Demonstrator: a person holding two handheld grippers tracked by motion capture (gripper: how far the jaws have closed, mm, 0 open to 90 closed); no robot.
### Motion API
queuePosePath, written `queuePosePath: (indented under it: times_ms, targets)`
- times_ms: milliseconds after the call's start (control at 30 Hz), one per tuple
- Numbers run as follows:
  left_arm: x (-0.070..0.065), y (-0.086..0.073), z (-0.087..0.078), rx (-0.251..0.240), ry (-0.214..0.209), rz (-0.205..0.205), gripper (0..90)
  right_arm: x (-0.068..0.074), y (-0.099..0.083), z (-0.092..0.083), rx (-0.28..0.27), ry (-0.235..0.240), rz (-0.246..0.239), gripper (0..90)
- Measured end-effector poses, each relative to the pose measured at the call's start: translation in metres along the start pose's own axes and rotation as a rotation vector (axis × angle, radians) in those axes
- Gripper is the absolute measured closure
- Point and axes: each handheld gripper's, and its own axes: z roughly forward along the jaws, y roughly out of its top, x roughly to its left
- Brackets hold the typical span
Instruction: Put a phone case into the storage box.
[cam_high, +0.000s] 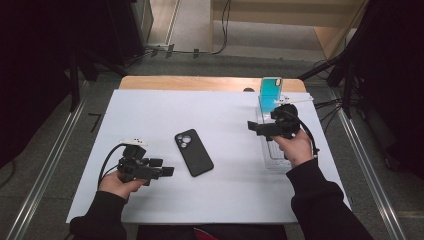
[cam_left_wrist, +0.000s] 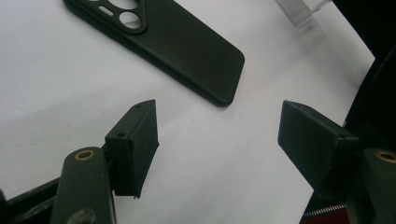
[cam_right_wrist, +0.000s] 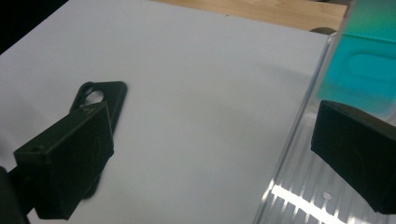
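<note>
Black and matte, a phone case (cam_high: 194, 152) lies flat on the white worktop (cam_high: 225, 190), camera cut-out toward the far side, and serves as the landmark here. To the near left of the case, the left gripper (cam_high: 167, 171) is held low over the worktop in the person's left hand (cam_high: 119, 184), its fingers spread apart with nothing between them. In the left gripper view those fingers (cam_left_wrist: 135, 144) frame bare white surface, with the near end of the case (cam_left_wrist: 187, 51) lying just beyond them and untouched.

To the right of the case and well apart from it, the right gripper (cam_high: 253, 127) is held by the right hand (cam_high: 296, 147) above a clear ribbed plastic rack (cam_high: 274, 159). Its fingers also stand wide apart and hold nothing. A turquoise phone case (cam_high: 271, 93) stands upright in the far end of that rack. In the right gripper view the turquoise case (cam_right_wrist: 364, 70) shows behind the rack's clear wall (cam_right_wrist: 299, 140), and the black case (cam_right_wrist: 100, 100) lies past the left finger.
</note>
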Motion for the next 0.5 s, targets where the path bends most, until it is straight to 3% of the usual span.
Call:
queuePosePath:
  times_ms: [200,267,333,433,500]
  targets:
    - [-0.003,-0.001,0.001,0.002,-0.008,0.017,28.5,0.011,-0.010,-0.006,0.012,0.066,-0.021,0.0]
    - [-0.004,-0.002,0.002,0.003,-0.008,0.033,28.5,0.014,-0.012,-0.008,0.014,0.088,-0.030,2.7]
    - [-0.005,-0.002,0.002,0.004,-0.011,0.033,28.5,0.017,-0.015,-0.010,0.012,0.096,-0.042,11.6]
    - [-0.006,-0.002,0.001,0.000,-0.012,0.040,28.5,0.021,-0.019,-0.011,0.022,0.122,-0.054,11.7]
    - [-0.006,-0.003,0.000,-0.002,-0.013,0.040,28.5,0.025,-0.024,-0.013,0.034,0.158,-0.091,14.5]
